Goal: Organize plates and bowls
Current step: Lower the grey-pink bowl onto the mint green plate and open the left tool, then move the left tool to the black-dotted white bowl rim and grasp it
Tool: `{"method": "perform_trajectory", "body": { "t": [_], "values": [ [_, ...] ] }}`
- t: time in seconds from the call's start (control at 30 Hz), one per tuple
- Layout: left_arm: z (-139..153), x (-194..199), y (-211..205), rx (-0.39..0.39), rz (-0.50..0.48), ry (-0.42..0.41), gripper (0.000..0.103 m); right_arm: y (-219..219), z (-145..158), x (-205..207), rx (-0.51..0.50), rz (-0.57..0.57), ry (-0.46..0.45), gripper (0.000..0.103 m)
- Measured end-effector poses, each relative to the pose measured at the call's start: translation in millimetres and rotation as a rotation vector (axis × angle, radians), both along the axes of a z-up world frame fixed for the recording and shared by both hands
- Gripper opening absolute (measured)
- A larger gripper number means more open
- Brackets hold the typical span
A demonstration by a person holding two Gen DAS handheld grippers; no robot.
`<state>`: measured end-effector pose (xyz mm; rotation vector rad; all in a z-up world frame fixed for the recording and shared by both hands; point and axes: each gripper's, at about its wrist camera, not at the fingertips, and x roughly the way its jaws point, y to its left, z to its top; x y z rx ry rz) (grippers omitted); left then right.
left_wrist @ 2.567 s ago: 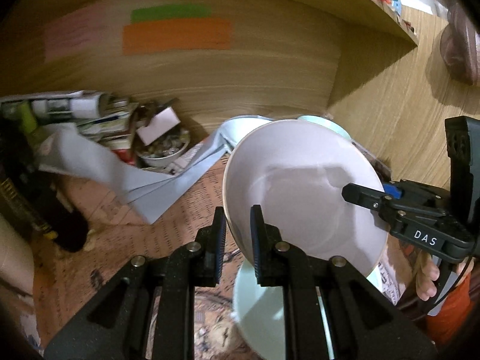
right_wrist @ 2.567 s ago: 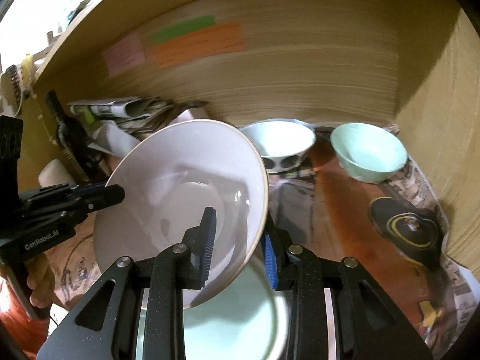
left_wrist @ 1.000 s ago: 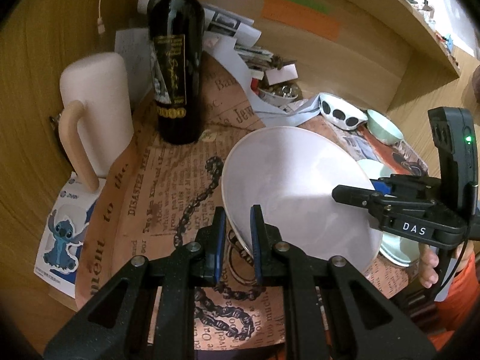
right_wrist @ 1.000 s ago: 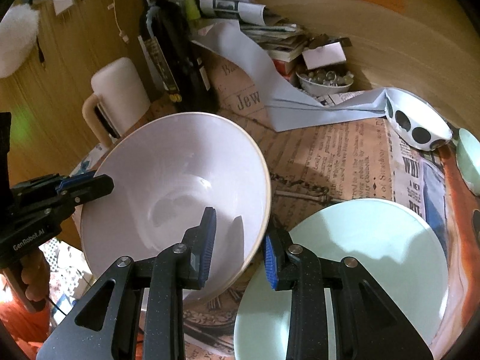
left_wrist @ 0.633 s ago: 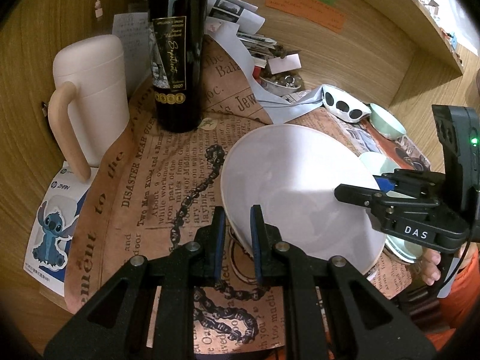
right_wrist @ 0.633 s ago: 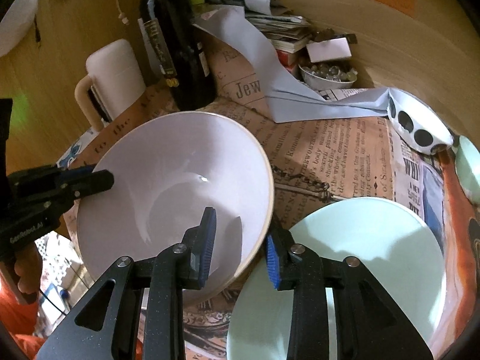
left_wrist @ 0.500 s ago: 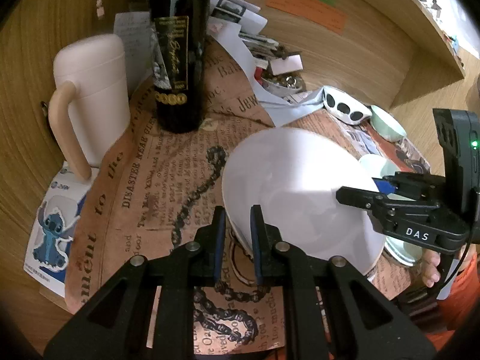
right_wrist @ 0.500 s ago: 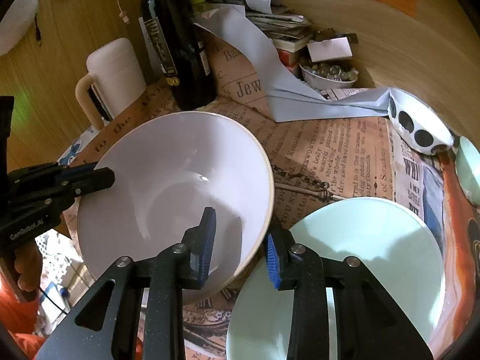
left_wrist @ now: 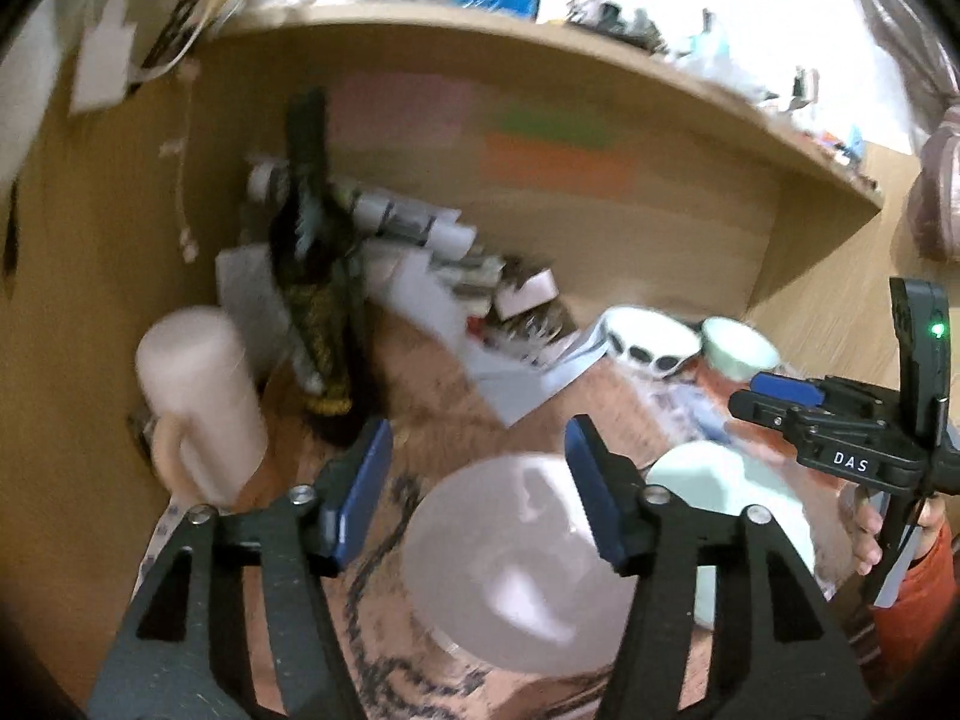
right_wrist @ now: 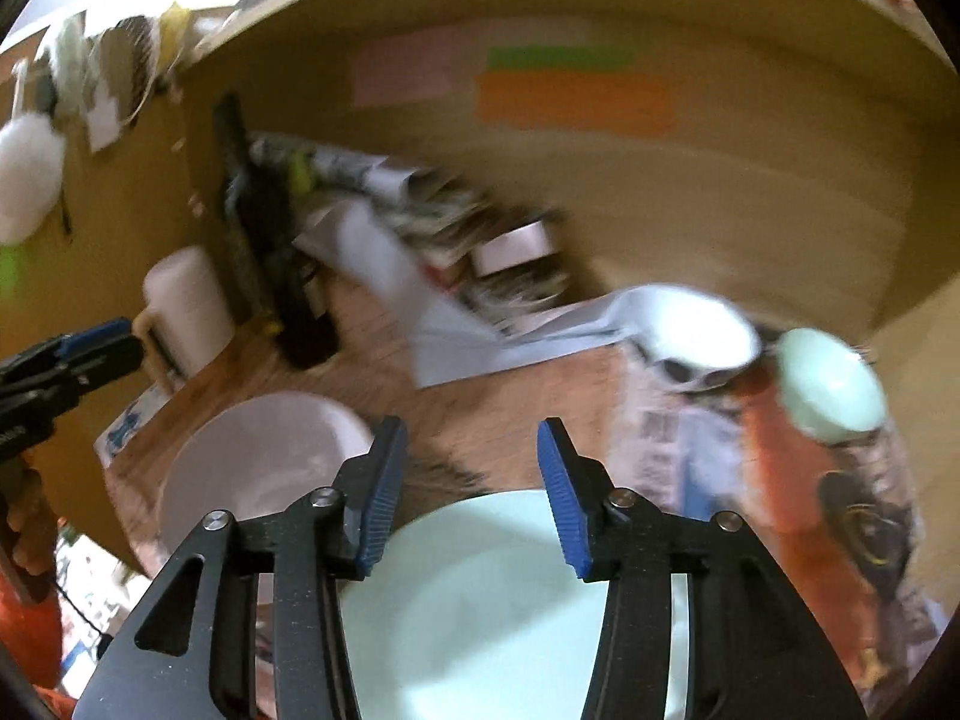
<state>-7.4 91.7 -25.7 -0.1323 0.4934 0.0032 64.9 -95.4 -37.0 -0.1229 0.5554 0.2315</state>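
Left wrist view: empty white bowl (left_wrist: 516, 564) on the newsprint, both tongs (left_wrist: 477, 480) (right_wrist: 468, 480) freshly spread, gripping nothing.

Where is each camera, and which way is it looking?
Left wrist view: sits on the left gripper, looks forward and down at the white bowl on the desk; its open jaws show, plus the right gripper and fingers of the hand holding it.
Right wrist view: sits on the right gripper, looks forward and down over the pale green plate; its open jaws and the left gripper's tip show at the left edge.
Both show the white bowl, green plate, dark bottle and spotted bowl.
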Motion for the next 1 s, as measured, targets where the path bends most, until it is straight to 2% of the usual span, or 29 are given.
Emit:
{"method": "perform_trajectory", "body": {
  "t": [0.17,0.23,0.33,0.57,0.73,1.0],
  "values": [
    [19.4,22.6,-19.5,-0.014,-0.068,-0.027,0.073,-52.3,20.6,-7.4,0.098,-0.083,-0.042,0.042],
    [22.9,36.1,-29.0,-0.013,-0.089,-0.029,0.081,-70.9,28.5,-9.0,0.131,-0.114,-0.064,0.042],
    [27.0,55.8,-44.1,-0.009,-0.106,-0.024,0.087,-90.6,38.4,-9.8,0.126,-0.162,-0.102,0.042],
    [18.3,122.8,-75.9,-0.007,-0.169,0.104,0.087,-115.9,45.2,0.7,0.076,-0.212,-0.134,0.042],
    [7.1,174.0,-100.1,0.005,-0.2,0.207,0.087,-130.8,40.7,14.8,0.084,-0.21,-0.122,0.042],
    [-11.3,243.1,-128.7,0.063,-0.166,0.281,0.087,-150.6,17.9,54.5,0.142,-0.19,-0.029,0.042]
  ]
}}
